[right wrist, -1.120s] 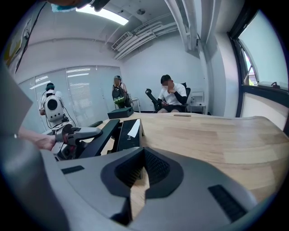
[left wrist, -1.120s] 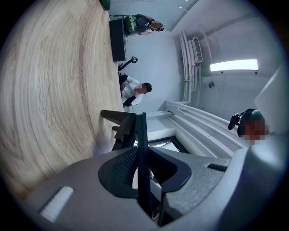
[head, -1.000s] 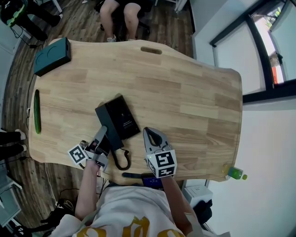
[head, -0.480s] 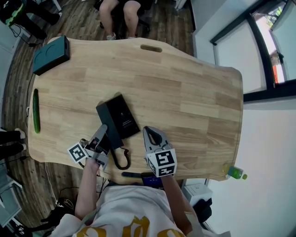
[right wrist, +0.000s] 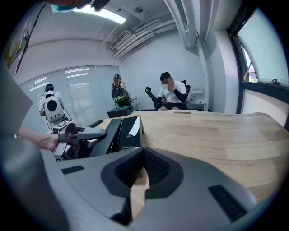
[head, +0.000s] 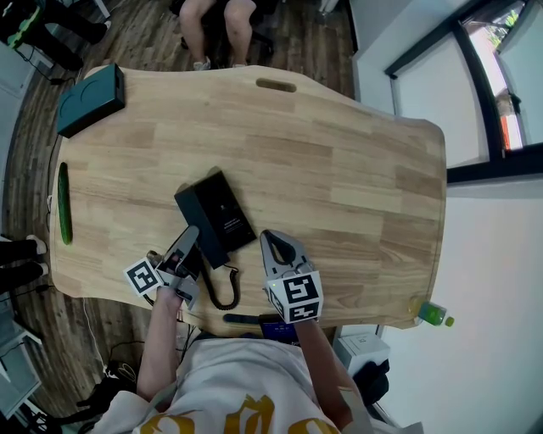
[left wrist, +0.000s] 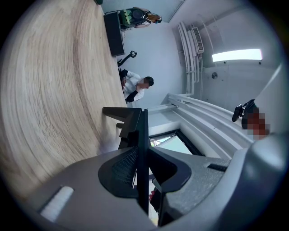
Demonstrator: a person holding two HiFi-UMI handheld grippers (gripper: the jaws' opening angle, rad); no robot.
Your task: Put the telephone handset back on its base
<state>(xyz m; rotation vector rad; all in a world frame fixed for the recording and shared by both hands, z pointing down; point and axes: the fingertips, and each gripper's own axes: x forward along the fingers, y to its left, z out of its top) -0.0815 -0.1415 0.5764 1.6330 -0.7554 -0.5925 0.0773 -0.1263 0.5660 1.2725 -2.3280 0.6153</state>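
Both tongs sit at the near edge of the table (head: pixel 339 178), and against the earlier frames we find almost nothing changed: neither pair has shifted, and handset and base lie as they did. Our left tongs (head: pixel 188 239) are rolled onto their side and clamped on the telephone handset (head: pixel 208 254), a thin black slab pinched between the pads and held on edge. Our right tongs (head: pixel 265 237) are closed on nothing, tips together over bare wood just right of the base. A black coiled cord (head: pixel 222 292) loops on the table between the two pairs. The handset runs along the left side of the black base (head: pixel 222 214); whether it touches the base we cannot tell.

As for writing, we see small pale print on the base's top and a white patch (right wrist: pixel 134 127) near its far end, both too small to read. The marker cube (head: pixel 295 297) on the right tongs bears only a black-and-white square pattern. Farther off, a long green thing (head: pixel 64 203) lies by the left edge, a dark teal box (head: pixel 89 100) sits at the far left corner, and a person (head: pixel 216 25) sits beyond the far end.
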